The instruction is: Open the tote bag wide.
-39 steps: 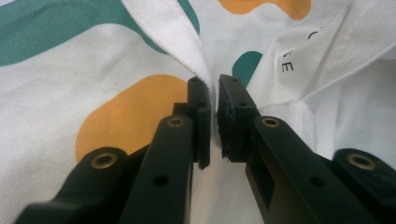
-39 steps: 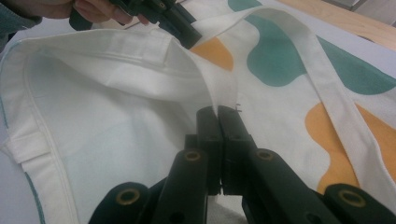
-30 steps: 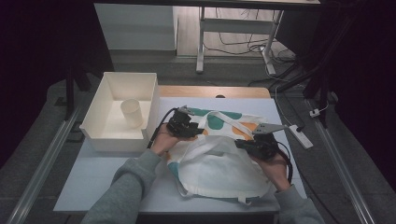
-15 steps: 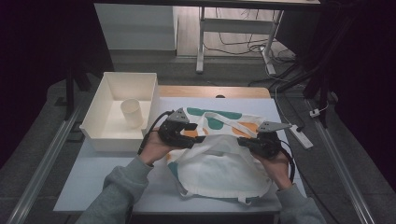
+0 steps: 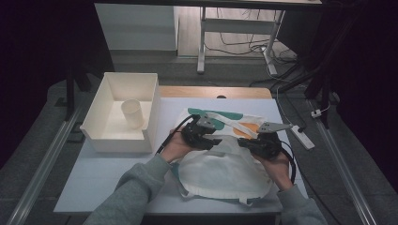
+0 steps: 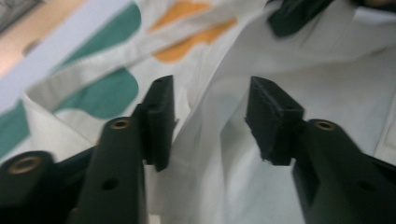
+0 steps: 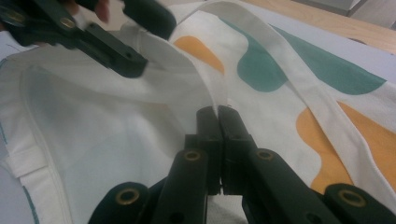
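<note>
**Two grippers at one cloth bag, mid-table**

Item 1, left gripper [image 5: 212, 140]: jaws stand partly apart, having just been closing. A raised fold of the cloth bag [image 5: 224, 168] stands in the gap between them; the pads do not press on it.

Item 2, right gripper [image 5: 245, 142]: jaws closed tight, pinching a thin edge of the bag where the white strap [image 7: 261, 46] runs down to them.

Item 3, cloth bag: white, with teal and orange patches on its far part; lies flat on the white table top [image 5: 94, 178], right of centre, near edge toward the person. The two grippers meet over its middle, tips close together but apart.

Item 4, white bin [image 5: 101, 133]: left of the bag, open-topped, just beside the left forearm [image 5: 136, 187]. A pale cup [image 5: 132, 113] stands upright inside.

Item 5, power strip [image 5: 302, 137]: at the table's right edge, near the right gripper.
</note>
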The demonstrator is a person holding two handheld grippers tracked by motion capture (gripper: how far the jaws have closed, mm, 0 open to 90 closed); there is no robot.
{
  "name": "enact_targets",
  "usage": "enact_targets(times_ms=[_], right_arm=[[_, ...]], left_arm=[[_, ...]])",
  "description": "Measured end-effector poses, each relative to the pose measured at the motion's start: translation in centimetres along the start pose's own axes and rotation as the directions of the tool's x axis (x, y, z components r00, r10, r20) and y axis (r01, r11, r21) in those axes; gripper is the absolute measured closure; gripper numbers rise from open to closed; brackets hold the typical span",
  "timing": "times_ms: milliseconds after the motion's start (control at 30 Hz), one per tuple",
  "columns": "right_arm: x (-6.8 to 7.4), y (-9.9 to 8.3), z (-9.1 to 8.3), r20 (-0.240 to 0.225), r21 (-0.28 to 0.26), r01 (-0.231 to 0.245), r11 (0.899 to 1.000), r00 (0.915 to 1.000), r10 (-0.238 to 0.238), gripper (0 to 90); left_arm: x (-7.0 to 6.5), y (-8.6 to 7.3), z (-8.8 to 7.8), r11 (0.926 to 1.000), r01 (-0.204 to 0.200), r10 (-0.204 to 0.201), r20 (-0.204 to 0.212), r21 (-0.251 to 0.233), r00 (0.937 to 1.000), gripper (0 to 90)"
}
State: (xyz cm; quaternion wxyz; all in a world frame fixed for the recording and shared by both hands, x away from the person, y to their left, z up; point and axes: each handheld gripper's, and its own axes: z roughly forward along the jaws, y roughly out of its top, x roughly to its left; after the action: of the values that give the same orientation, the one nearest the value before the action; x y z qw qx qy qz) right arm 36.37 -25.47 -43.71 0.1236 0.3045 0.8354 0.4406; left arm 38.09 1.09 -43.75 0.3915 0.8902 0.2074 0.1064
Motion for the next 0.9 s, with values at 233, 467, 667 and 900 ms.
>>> enact_targets(times_ms=[233,467,667,900], right_arm=[[0.0,0.1,0.2,-0.004,-0.001,0.002,1.0,1.0,-0.002,88.7],[2.0,1.1,-0.5,0.039,-0.011,0.04,0.999,0.9984,-0.039,61.4],[7.5,2.3,0.2,-0.073,0.035,0.151,0.988,0.9863,-0.148,55.4],[8.9,0.8,4.6,-0.102,0.149,0.148,0.978,0.9858,-0.133,49.0]], left_arm=[[0.8,-0.8,0.4,0.9997,0.009,-0.01,0.025,0.023,0.9996,86.1],[1.7,-1.1,0.4,0.9983,0.057,-0.057,0.03,-0.006,0.9979,87.4],[2.1,-1.2,0.7,0.9968,0.079,-0.079,0.024,-0.012,0.9966,87.4],[2.4,-1.4,0.7,0.994,0.106,-0.105,0.03,-0.029,0.994,87.4]])
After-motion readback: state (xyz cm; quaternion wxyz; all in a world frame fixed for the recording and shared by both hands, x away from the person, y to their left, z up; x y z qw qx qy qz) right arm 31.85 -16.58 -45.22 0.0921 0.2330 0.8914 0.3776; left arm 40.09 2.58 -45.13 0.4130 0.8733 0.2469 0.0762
